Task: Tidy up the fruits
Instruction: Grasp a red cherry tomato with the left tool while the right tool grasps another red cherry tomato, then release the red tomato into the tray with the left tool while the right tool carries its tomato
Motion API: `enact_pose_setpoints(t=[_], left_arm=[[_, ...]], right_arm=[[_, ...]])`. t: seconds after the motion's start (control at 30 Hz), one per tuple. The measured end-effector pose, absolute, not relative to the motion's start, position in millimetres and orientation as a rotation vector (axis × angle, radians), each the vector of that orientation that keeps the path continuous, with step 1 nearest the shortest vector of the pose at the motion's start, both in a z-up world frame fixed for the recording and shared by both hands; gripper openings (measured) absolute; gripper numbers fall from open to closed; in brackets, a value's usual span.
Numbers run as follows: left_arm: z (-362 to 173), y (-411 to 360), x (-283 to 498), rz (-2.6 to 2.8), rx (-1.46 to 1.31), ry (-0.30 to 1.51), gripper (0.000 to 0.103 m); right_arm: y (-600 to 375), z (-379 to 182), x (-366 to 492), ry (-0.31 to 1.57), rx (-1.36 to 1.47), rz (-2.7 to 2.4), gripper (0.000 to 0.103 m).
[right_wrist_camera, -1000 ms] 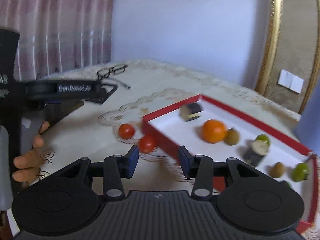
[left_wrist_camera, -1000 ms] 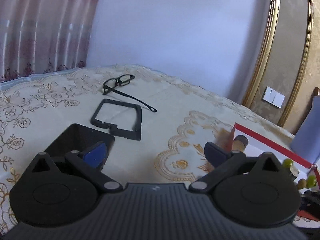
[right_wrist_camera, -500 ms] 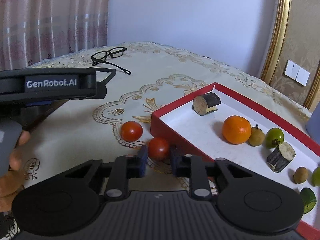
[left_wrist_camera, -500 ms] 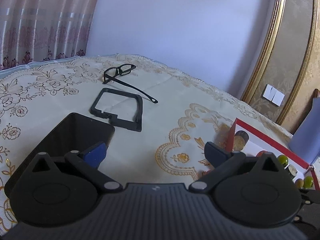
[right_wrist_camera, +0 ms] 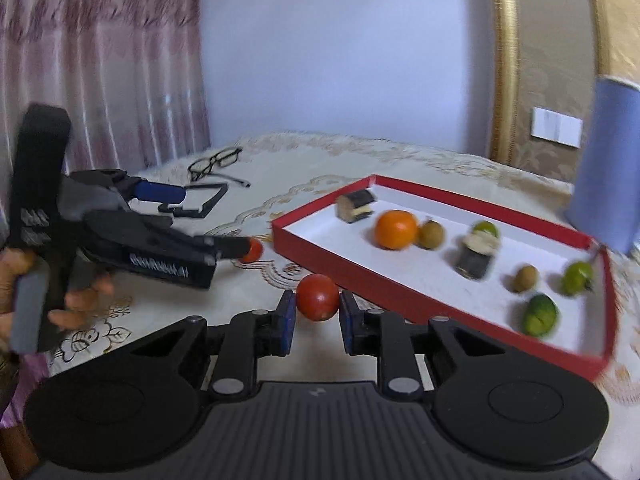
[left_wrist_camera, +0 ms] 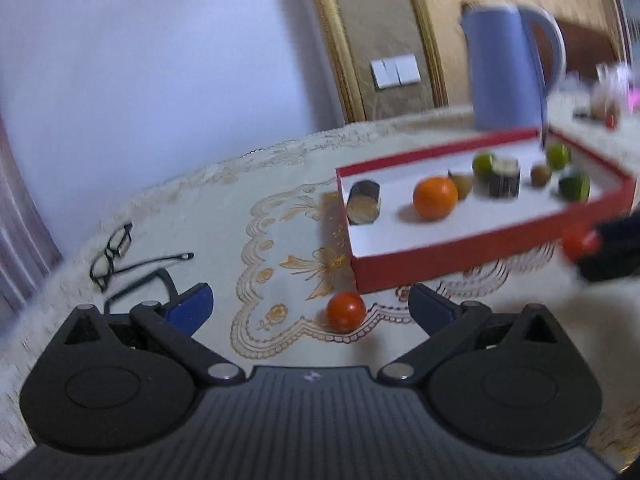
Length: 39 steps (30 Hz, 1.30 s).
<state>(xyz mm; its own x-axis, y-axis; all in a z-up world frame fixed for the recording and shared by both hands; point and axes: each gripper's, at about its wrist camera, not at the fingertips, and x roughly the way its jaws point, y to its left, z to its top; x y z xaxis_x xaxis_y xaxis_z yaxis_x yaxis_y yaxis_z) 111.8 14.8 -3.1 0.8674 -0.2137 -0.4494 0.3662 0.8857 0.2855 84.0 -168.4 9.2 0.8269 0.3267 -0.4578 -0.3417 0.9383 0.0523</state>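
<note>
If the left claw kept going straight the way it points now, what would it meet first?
Probably the small red tomato lying on the embroidered tablecloth, between the open left claw fingers' line; beyond it, the red cardboard box. Depth is uncertain.

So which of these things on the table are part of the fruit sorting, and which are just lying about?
Part of the job:
- red tray with fruit inside
- tomato in the right hand-held gripper
- second tomato on the cloth

Lying about:
- glasses
- black frame
- blue kettle

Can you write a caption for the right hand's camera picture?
Right gripper shut on a red tomato beside the red tray of fruit.
</note>
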Motion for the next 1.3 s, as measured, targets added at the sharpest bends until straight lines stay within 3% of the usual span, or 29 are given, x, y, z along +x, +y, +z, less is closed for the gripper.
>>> enact_pose_setpoints(t=[0.1,0.2,0.43,0.5,0.87,1.3], left_arm=[[-6.6,8.4,119.0,-0.335,0.371,0.465,0.086],[-9.5,9.4,128.5,-0.354,0.321,0.513,0.078],[-14.0,11.5,143.6,-0.415,0.253,0.597,0.031],[-12.6,13.8,143.6,-0.415,0.233,0.600,0.023],[9.3,16.8,118.5,-0.454,0.171,0.529,0.023],[59.5,-65.0,103.8,-0.591,0.150,0.420,0.023]], right_arm=[[-188.3,6.1,69.8,0.463,0.016,0.334,0.022],[-202.8,2.0,59.1,0.446,0.059,0.316,0.022],[-222.1,-4.1,47.3,0.417,0.146,0.302,0.023],[-223.1,-4.6,46.9,0.416,0.153,0.308,0.023],[-236.3,5.7,27.5,0.355,0.151,0.273,0.023],[-289.0,26.0,-6.4,0.252,0.089,0.027,0.023]])
